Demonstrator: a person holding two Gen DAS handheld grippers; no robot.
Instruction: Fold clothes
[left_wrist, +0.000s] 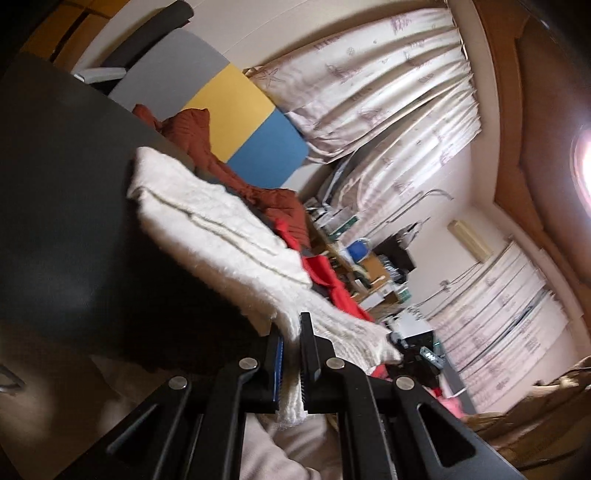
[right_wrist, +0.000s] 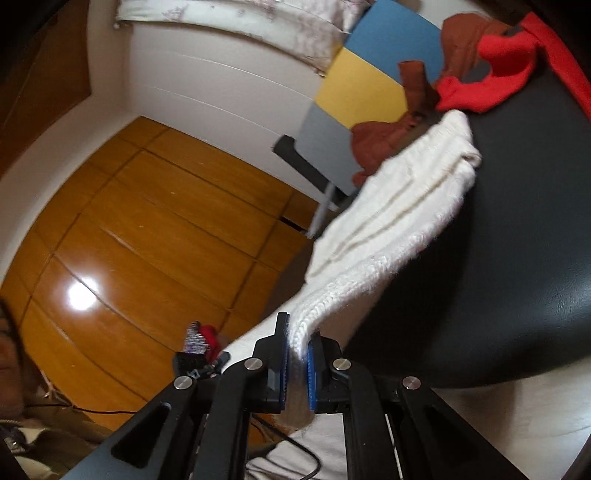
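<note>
The left gripper (left_wrist: 291, 354) is clamped on a near edge of the white knit (left_wrist: 207, 221), which lies partly folded on the black table (left_wrist: 62, 177), lifted toward the grip. Beyond it lie a brown garment (left_wrist: 192, 129) and a red garment (left_wrist: 325, 269). The right gripper (right_wrist: 297, 363) pinches another near edge of the knit (right_wrist: 399, 206), above wood floor (right_wrist: 147, 221) on the left.

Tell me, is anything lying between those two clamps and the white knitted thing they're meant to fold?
Nothing visible. The left gripper and the right gripper are each already shut on an edge of the white knit garment. Its far end rests on the black table, with the rust-brown garment and red garment beyond it.
</note>
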